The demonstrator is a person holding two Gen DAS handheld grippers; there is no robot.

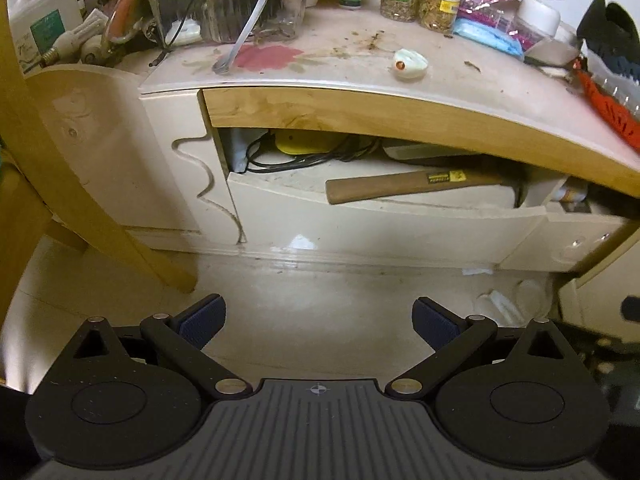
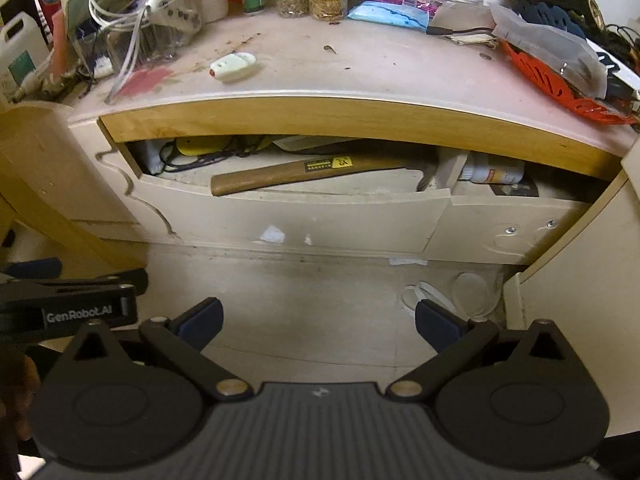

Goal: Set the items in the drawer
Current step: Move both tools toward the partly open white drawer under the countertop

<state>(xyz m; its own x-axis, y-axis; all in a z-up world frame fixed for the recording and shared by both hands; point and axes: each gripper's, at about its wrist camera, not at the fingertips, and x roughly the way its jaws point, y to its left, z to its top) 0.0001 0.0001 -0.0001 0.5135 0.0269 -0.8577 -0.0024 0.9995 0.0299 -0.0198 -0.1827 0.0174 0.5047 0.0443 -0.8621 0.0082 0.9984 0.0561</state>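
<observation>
Wooden drawer (image 2: 280,216) pulled out at 12 o'clock, hammer (image 2: 304,174) lying inside, handle running 9 to 3.

Both grippers, left (image 1: 318,320) and right (image 2: 318,320), spread wide, empty, low before the front; white remote (image 2: 233,66) on desk top (image 2: 360,72), at 11 from right, 1 from left; nearer arm unclear.
</observation>
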